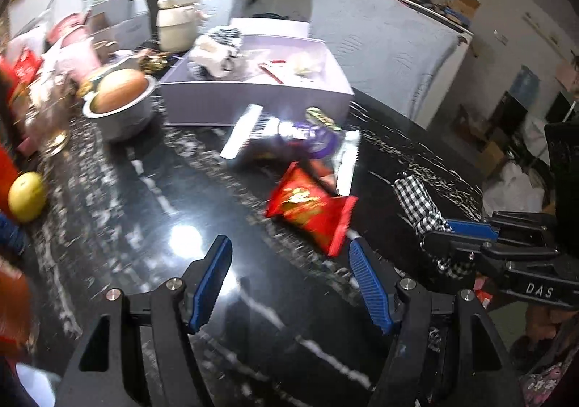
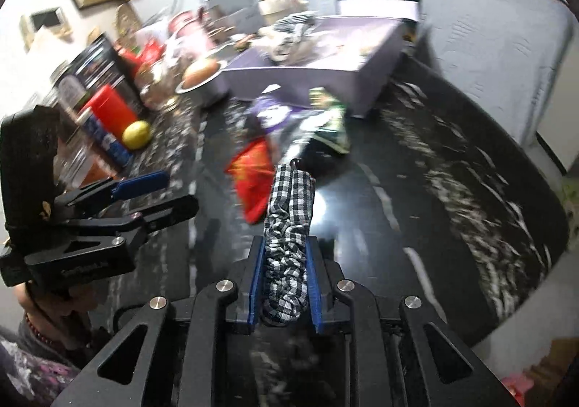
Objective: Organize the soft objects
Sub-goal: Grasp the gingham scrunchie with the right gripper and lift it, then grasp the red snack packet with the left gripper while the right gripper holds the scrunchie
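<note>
Two grey chairs (image 1: 383,45) — black marble table (image 1: 152,197)

left gripper (image 1: 289,255): our jaws spread wide, empty, held above the bench | right gripper (image 2: 286,255): our jaws closed tight on the checkered cloth (image 2: 287,226), near the bench's front edge, just right of the left one

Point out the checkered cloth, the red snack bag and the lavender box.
checkered cloth (image 2: 287,226), right wrist view, its bunched middle.
red snack bag (image 1: 311,209), left wrist view, centre of its front.
lavender box (image 1: 253,103), left wrist view, near wall.
</note>
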A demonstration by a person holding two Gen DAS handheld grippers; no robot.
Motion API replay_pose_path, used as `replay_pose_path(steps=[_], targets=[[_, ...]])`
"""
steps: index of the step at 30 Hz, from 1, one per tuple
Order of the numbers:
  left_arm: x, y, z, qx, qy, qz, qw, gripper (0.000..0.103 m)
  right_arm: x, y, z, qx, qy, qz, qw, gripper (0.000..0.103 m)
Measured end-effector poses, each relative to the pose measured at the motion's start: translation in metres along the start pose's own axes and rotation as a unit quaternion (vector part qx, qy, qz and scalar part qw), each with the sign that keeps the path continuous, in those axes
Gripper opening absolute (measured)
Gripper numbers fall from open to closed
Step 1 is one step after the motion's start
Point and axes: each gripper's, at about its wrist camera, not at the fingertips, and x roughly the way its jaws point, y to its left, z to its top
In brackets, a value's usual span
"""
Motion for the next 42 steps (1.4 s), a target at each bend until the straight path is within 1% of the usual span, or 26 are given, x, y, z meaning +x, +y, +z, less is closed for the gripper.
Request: replay_pose_path(steps=[3,8,10,12,16,21,23,27,30,33,36,38,39,42], targets=[[0.01,-0.004,0.008,0.003,0.002,-0.003,1.0,0.067,-0.002,-0.018,0.002,0.02,-0.005,-0.007,1.0,0.021],[0.032,-0.004,0.021,0.001,0.032,-0.012,0.9994,0.067,-0.002,-0.034,0.004,0.029,-0.008,-0.015,0.999,0.021],[0.037,-0.005,0.025,0.009,0.034,-0.003,0.9994,0.067,-0.001,-0.037,0.006,0.032,-0.008,-0.017,0.999,0.021],[0.04,-0.006,0.028,0.019,0.032,-0.004,0.9993,0.067,-0.001,-0.041,0.007,0.034,-0.009,-0.016,0.999,0.021],[0.051,-0.009,0.032,0.041,0.046,-0.004,0.9981,0.067,0.001,-0.048,0.01,0.045,-0.007,-0.014,0.999,0.021],[0.065,-0.01,0.032,0.043,0.062,-0.025,0.9968,0.067,0.005,-0.051,0.01,0.05,-0.003,-0.016,0.999,0.022],[0.069,-0.011,0.032,0.044,0.066,-0.026,0.9965,0.067,0.006,-0.052,0.01,0.051,-0.001,-0.016,0.999,0.022],[0.071,-0.017,0.029,0.064,0.06,-0.012,0.9961,0.067,0.008,-0.052,0.01,0.053,0.002,-0.016,0.998,0.022],[0.07,-0.021,0.027,0.069,0.057,-0.012,0.996,0.067,0.009,-0.053,0.011,0.053,0.003,-0.016,0.998,0.022],[0.071,-0.023,0.028,0.068,0.055,-0.019,0.996,0.067,0.01,-0.053,0.01,0.053,0.002,-0.017,0.998,0.022],[0.067,-0.022,0.024,0.061,0.043,-0.038,0.9965,0.067,0.009,-0.054,0.01,0.055,0.002,-0.018,0.998,0.022],[0.066,-0.022,0.022,0.055,0.033,-0.039,0.9972,0.06,0.009,-0.053,0.009,0.055,0.002,-0.019,0.998,0.022],[0.064,-0.022,0.021,0.055,0.031,-0.039,0.9973,0.059,0.009,-0.053,0.009,0.056,0.002,-0.019,0.998,0.022],[0.057,-0.022,0.019,0.052,0.02,-0.043,0.9975,0.046,0.007,-0.053,0.008,0.057,-0.001,-0.02,0.998,0.022]])
